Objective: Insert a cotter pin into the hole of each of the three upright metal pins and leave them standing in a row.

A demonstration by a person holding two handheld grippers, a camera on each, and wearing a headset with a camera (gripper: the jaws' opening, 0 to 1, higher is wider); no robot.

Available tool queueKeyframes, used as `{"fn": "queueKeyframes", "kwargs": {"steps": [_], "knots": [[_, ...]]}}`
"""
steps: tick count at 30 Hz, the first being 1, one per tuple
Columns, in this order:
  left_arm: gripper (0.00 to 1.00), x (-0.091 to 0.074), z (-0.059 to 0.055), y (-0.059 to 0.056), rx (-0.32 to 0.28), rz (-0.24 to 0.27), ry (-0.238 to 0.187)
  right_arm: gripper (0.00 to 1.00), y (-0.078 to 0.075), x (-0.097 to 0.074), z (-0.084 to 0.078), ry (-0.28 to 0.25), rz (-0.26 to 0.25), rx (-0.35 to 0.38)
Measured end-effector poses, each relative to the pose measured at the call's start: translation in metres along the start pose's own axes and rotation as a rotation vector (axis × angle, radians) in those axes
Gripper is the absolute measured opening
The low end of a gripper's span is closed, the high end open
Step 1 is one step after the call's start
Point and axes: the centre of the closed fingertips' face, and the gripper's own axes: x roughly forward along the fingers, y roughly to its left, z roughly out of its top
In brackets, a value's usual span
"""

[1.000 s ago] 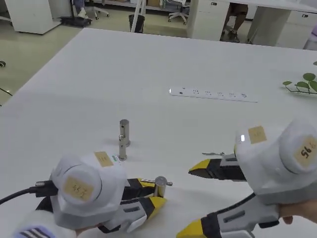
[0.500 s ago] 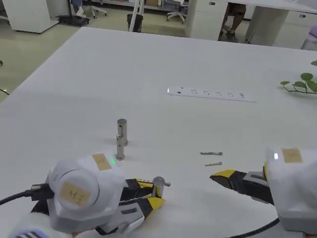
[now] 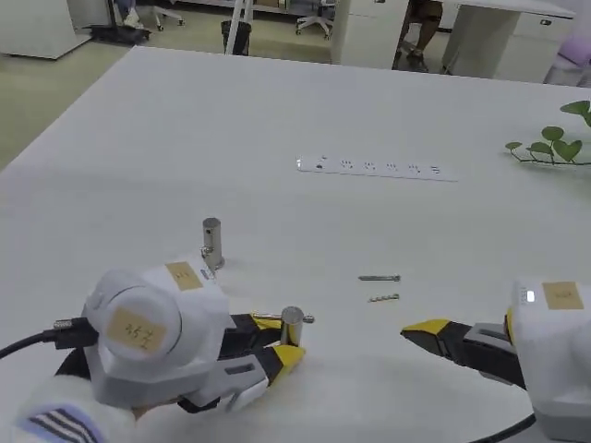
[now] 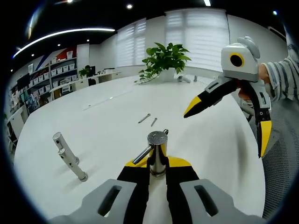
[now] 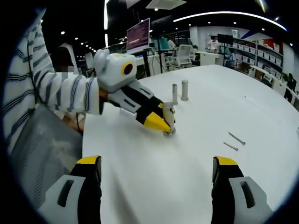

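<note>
Metal pins: three, namely one clamped pin (image 4: 158, 148), one far pin (image 4: 58, 139) and one near pin (image 4: 74, 166). Cotter pins: three, namely one fitted cotter pin (image 4: 141, 155) through the clamped pin and two loose on the table, the upper cotter pin (image 3: 379, 277) and the lower cotter pin (image 3: 384, 298). Grippers: two, the left gripper (image 4: 157, 164) and the right gripper (image 5: 156, 162); power strip (image 3: 377, 169): one; potted plant (image 4: 167, 58): one.
</note>
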Motion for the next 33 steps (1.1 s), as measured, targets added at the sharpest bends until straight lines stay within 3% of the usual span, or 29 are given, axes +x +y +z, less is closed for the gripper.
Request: {"fn": "queueKeyframes", "kwargs": {"steps": [3,11,17,27,29,33], "knots": [[0.10,0.006,0.002,0.006,0.013,0.022,0.003,1.00,-0.001,-0.004,-0.003,0.000,-0.014,0.009],[0.10,0.021,0.002,0.014,-0.009,0.023,0.008,1.00,-0.005,-0.013,-0.011,0.007,-0.040,0.036],[0.10,0.024,-0.003,0.017,-0.016,0.032,0.017,1.00,-0.008,-0.015,-0.013,0.008,-0.056,0.046],[0.11,0.024,-0.003,0.016,-0.031,0.013,-0.010,0.99,-0.005,-0.013,-0.010,0.004,-0.054,0.051],[0.11,0.024,-0.003,0.016,0.005,0.025,0.000,0.99,-0.005,-0.013,-0.011,0.007,-0.053,0.053],[0.11,0.024,-0.003,0.017,-0.059,0.034,-0.011,0.99,-0.003,-0.012,-0.012,0.005,-0.052,0.062]]}}
